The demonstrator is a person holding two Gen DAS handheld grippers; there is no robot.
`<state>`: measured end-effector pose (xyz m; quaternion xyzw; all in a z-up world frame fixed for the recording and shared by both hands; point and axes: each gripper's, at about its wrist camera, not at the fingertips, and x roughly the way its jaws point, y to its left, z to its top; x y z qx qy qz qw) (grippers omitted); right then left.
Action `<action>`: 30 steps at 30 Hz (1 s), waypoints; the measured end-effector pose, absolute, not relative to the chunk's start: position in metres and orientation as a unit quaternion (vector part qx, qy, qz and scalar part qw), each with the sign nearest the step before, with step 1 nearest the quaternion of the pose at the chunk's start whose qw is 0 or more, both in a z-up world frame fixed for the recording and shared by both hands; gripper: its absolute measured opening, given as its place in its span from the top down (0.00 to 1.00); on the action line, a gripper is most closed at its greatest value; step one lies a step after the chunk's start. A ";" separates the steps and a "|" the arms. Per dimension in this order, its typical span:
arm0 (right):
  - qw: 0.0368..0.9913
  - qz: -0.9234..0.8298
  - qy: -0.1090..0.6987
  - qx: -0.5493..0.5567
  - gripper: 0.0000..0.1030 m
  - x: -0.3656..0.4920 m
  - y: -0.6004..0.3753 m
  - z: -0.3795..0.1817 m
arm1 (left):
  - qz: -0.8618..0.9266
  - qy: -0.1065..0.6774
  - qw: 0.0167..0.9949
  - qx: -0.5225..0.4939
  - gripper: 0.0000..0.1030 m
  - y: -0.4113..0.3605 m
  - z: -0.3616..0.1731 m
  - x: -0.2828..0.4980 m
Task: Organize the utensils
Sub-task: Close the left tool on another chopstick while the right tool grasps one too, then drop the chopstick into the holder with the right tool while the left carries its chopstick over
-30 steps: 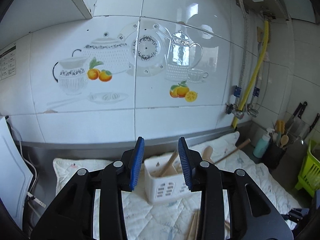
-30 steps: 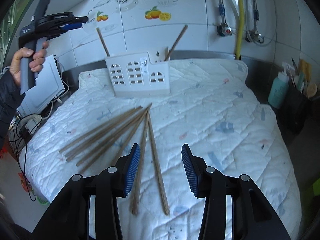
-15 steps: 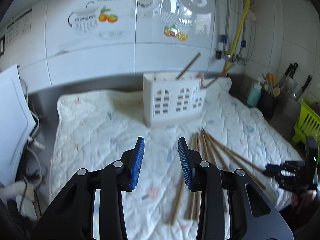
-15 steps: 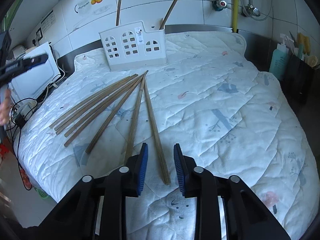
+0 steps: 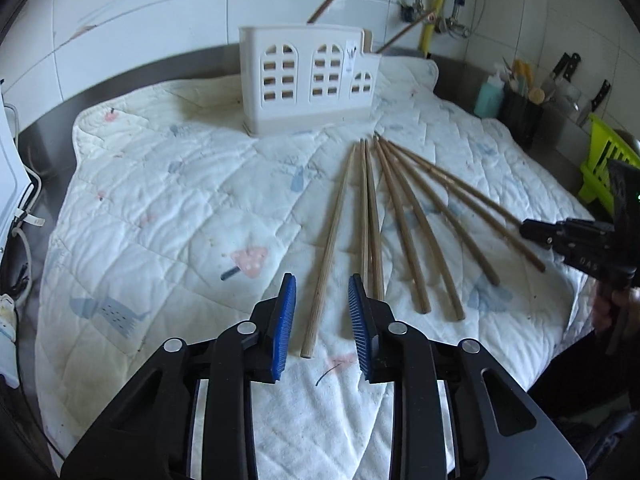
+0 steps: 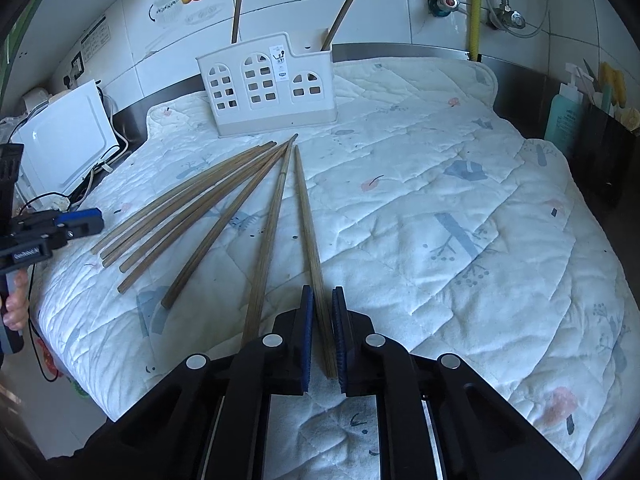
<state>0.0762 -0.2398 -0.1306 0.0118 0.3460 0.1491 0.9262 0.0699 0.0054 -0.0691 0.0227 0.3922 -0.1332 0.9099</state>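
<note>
Several wooden chopsticks [image 5: 400, 216] lie fanned on a white quilted cloth [image 5: 168, 200] in front of a white slotted utensil holder [image 5: 308, 80]. Two chopsticks stand in that holder [image 6: 268, 88]. My left gripper [image 5: 322, 304] hovers low over the near end of the leftmost chopstick [image 5: 332, 240]. Its jaws are closing with that stick between them, and the pads do not touch it. My right gripper [image 6: 322, 320] is shut on the near end of the rightmost chopstick [image 6: 308, 216], which still lies on the cloth. Each gripper also shows at the other view's edge: right gripper [image 5: 532, 230], left gripper [image 6: 80, 220].
A black pot of utensils [image 5: 520, 112], a teal bottle [image 5: 490, 98], a green rack [image 5: 600, 160] and knives on the wall stand at the right. A white appliance [image 6: 64, 140] with cables sits left of the cloth. A yellow hose [image 6: 474, 8] and taps run along the tiled wall.
The left gripper dropped from facing the wall tiles down to the chopsticks, and its jaws narrowed. The right gripper sank a little and closed on the rightmost chopstick.
</note>
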 end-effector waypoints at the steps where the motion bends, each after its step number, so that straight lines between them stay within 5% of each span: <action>1: 0.926 0.149 0.346 0.013 0.91 0.076 -0.240 -0.131 | -0.132 0.396 0.909 0.026 0.74 0.005 -0.074 0.071; 10: 0.927 0.146 0.344 0.009 0.90 0.079 -0.237 -0.132 | -0.122 0.406 0.905 0.040 0.79 0.003 -0.089 0.073; 14: 0.928 0.144 0.344 0.010 0.92 0.080 -0.238 -0.130 | -0.115 0.399 0.907 0.065 0.91 -0.005 -0.088 0.069; 30: 0.949 0.151 0.276 0.008 0.94 0.063 -0.243 -0.061 | -0.120 0.353 0.928 0.017 0.94 0.006 -0.047 0.059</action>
